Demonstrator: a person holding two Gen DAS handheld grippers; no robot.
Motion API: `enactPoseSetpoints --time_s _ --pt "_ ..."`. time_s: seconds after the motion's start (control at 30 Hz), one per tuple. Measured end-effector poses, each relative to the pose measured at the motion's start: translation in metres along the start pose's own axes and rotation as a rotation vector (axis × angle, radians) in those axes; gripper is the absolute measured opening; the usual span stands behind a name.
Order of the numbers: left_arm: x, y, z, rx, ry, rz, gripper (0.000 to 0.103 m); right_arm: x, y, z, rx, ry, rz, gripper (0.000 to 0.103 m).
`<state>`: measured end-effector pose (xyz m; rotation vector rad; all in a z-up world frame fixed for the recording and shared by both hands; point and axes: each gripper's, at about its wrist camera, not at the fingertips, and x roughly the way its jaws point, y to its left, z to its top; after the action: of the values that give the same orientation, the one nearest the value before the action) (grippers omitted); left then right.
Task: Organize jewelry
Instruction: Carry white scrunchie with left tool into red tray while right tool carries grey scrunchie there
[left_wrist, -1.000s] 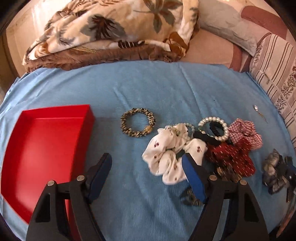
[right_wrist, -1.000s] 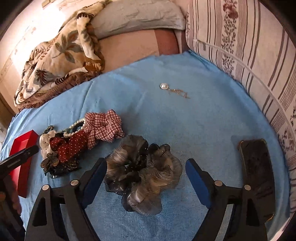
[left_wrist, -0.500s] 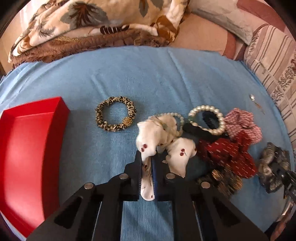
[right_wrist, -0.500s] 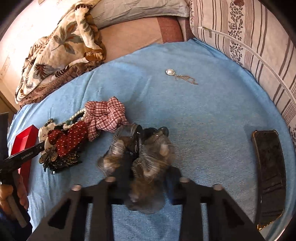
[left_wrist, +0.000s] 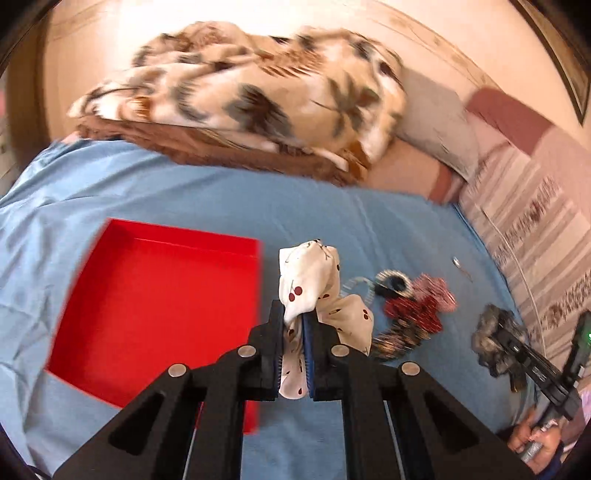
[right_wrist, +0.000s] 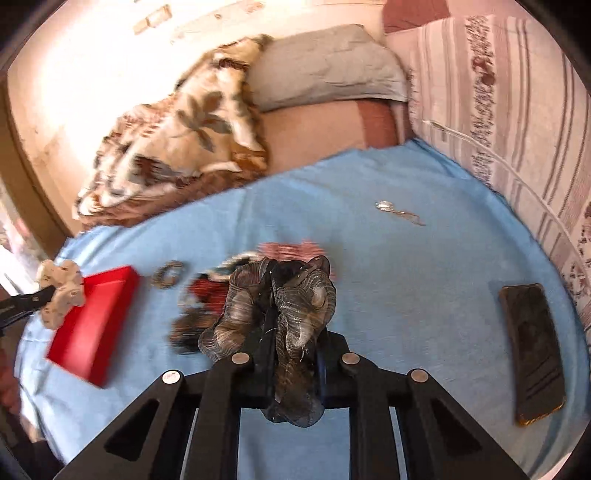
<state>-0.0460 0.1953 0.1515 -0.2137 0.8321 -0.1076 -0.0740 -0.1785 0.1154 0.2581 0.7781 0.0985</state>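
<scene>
One red tray (left_wrist: 155, 306) on blue sheet (left_wrist: 221, 195); one phone (right_wrist: 532, 350), seen only in right wrist view, lying well right of tray. One loose pendant (right_wrist: 399, 212). Left gripper (left_wrist: 293, 354) clamped on white cherry-print scrunchie (left_wrist: 314, 284), fabric pinched between both fingers and bulging above the tips, just right of tray. Right gripper (right_wrist: 291, 365) clamped on grey-brown scrunchie (right_wrist: 284, 310), held likewise. Remaining pile (left_wrist: 410, 310) right of tray, blurred; count not determinable. Floral blanket (left_wrist: 251, 99) beyond tray.
</scene>
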Motion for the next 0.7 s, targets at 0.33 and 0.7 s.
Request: enactPoseSetpoints --time_s 0.33,0.7 --pt "0.032 0.139 0.018 -0.173 -0.015 0.141 0.009 0.025 0.144 0.026 -0.180 0.098 0.184 0.018" --pt "0.092 0.206 0.034 -0.254 0.052 0.155 0.010 0.162 0.295 0.035 -0.218 0.283 0.312 0.018"
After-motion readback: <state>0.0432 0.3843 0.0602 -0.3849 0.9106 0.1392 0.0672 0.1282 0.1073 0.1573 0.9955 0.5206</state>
